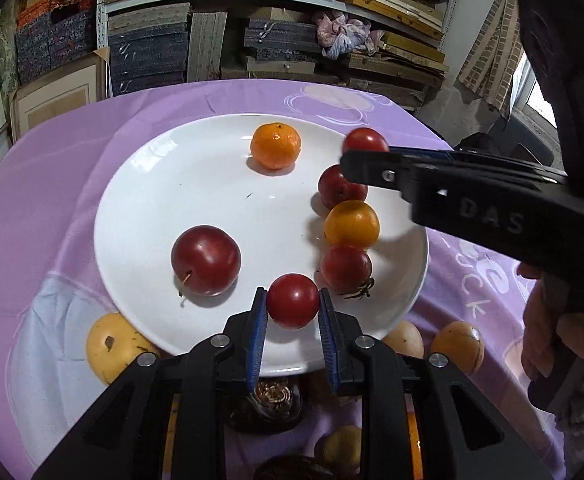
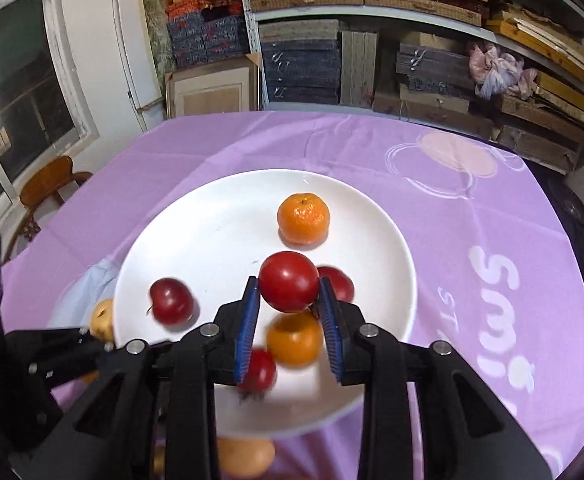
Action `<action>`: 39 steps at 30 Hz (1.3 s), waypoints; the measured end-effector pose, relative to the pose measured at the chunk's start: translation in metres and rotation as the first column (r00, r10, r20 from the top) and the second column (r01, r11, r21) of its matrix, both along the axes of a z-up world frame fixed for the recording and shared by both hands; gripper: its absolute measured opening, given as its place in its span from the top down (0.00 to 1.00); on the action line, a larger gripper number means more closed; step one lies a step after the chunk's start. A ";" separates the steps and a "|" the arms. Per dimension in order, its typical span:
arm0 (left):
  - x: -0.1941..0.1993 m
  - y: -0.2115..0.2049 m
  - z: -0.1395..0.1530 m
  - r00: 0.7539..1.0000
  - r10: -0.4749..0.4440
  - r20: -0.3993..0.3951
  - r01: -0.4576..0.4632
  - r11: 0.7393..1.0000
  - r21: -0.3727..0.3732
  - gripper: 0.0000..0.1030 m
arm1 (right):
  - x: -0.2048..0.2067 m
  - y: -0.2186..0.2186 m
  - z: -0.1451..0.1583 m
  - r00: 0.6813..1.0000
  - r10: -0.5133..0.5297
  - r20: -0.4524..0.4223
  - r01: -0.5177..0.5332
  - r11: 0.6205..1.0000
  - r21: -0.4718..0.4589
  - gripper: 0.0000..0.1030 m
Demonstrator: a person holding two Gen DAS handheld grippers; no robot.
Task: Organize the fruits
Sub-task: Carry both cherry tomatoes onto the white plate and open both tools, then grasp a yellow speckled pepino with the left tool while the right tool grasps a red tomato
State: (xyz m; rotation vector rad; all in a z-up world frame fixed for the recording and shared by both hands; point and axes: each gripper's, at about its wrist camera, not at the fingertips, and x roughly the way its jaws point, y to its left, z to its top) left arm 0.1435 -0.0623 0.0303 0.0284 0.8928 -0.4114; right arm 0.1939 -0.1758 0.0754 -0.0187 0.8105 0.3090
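Now both jaws are pinching fruit. The left gripper (image 1: 293, 300) clamps a red tomato (image 1: 293, 301) between its blue pads (image 1: 258, 336) over the plate's near edge. The right gripper (image 2: 288, 283) clamps a second tomato (image 2: 288, 281) above the fruit row at the plate's right side.

The plate (image 1: 196, 184) already carries a plum (image 1: 206, 260) toward its left, a mandarin (image 1: 276, 146) toward its far edge, and a row along its right edge: red fruit (image 1: 337, 188), an orange tomato (image 1: 351, 225) and a stemmed tomato (image 1: 345, 269). So the job looks well along, with two fruits about to be placed.

Left over are yellow fruits on the surface (image 1: 72, 152): one (image 1: 112, 346) off the plate's near-left edge, two (image 1: 455, 346) off its near-right edge, and more dark and yellow fruit partly hidden under the left gripper.

Room is widest in the plate's middle and left half. The right edge is crowded, and the right gripper crosses over it, so the two tools work close together there.
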 end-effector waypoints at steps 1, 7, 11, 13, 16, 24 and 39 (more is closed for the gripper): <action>0.003 -0.001 -0.001 1.000 0.003 -0.001 -0.003 1.000 0.007 0.75 | 0.009 0.005 -0.004 1.000 0.006 -0.012 -0.006 1.000 -0.015 0.72; 0.012 -0.003 -0.009 1.000 0.010 0.007 -0.010 0.999 0.038 0.70 | 0.040 0.028 -0.021 0.999 0.032 -0.038 -0.034 0.998 -0.056 0.71; 0.008 0.001 -0.006 0.999 0.028 0.022 -0.029 0.999 0.030 0.48 | 0.038 0.028 -0.017 0.999 0.026 -0.026 -0.027 0.998 -0.064 0.70; 0.002 0.007 0.001 0.999 0.038 0.035 -0.039 0.999 0.029 0.44 | 0.027 0.019 -0.006 1.000 0.011 -0.002 -0.011 0.999 -0.030 0.69; -0.010 0.023 0.018 0.996 0.063 0.059 -0.064 0.998 0.024 0.43 | -0.005 -0.004 0.019 0.999 -0.015 0.050 0.013 1.000 0.026 0.64; -0.083 0.095 0.050 0.966 0.209 0.149 -0.208 0.978 -0.023 0.31 | -0.148 -0.064 0.046 0.965 -0.126 0.231 0.102 0.988 0.112 0.30; -0.105 0.085 0.016 0.938 0.290 0.192 -0.311 0.946 0.093 0.12 | -0.231 -0.048 -0.020 0.963 -0.139 0.230 0.116 0.987 0.112 0.08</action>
